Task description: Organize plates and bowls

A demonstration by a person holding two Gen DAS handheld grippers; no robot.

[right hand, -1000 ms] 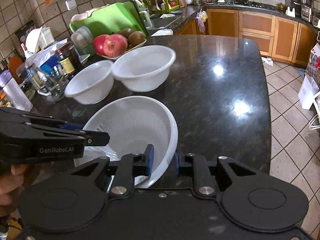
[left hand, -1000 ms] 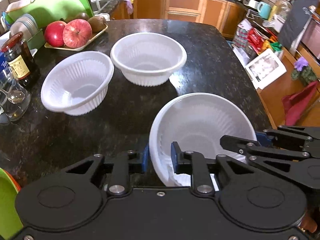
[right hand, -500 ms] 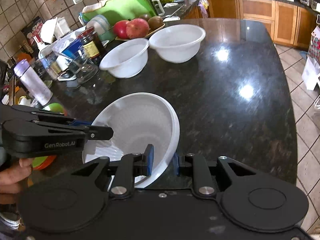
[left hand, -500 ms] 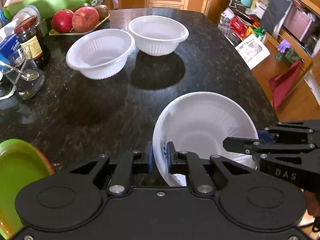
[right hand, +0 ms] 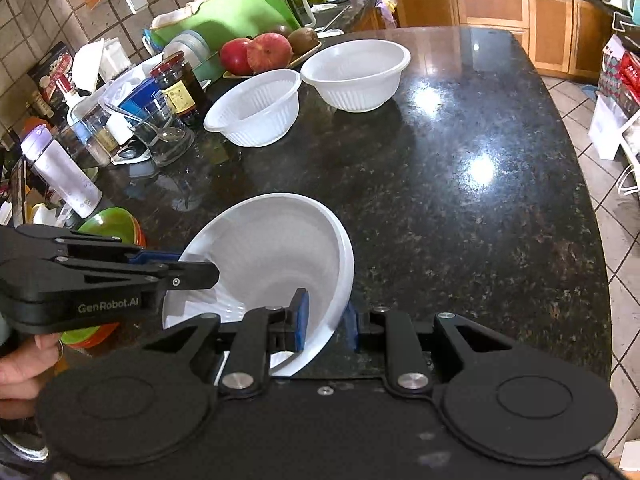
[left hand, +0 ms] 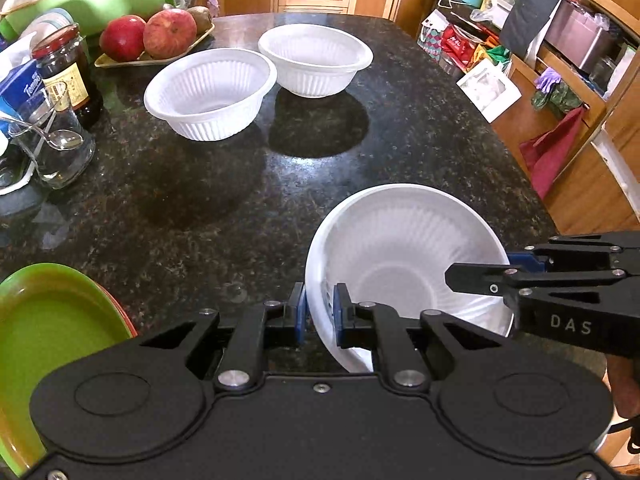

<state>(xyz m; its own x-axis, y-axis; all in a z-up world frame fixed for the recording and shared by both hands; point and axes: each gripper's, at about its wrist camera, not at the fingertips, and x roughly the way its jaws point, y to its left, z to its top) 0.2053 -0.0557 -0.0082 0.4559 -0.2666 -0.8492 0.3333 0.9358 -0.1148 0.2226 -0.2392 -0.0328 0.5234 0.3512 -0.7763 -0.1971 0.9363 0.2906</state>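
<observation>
White ribbed bowl (left hand: 404, 264): near edge of tabletop (left hand: 248, 184), tilted, rim clamped by left gripper (left hand: 319, 312) fingers, marked "GenRobot.AI", and right gripper (right hand: 325, 320) fingers, marked "DAS". Jar label illegible.

A dark speckled granite countertop (left hand: 224, 200) runs away from where I stand, glossy, with ceiling lights glinting on its right half (right hand: 480, 168). Along its left edge sits a shallow tan tray of fruit (left hand: 156, 58): two red apples (left hand: 170, 32) side by side and brown kiwis (right hand: 303, 39) behind them. Near the tray stands a dark glass jar with a red lid and yellow label (left hand: 66, 68), and just beside it a clear glass tumbler holding a metal spoon (left hand: 54, 146). Behind these leans a lime-green cutting board (right hand: 224, 22). A white bottle with a lilac cap (right hand: 60, 170) stands further left. Orange-brown wooden cabinets (right hand: 492, 4) line the far wall, and a dark red cloth (left hand: 554, 148) hangs from a cabinet on the right.
</observation>
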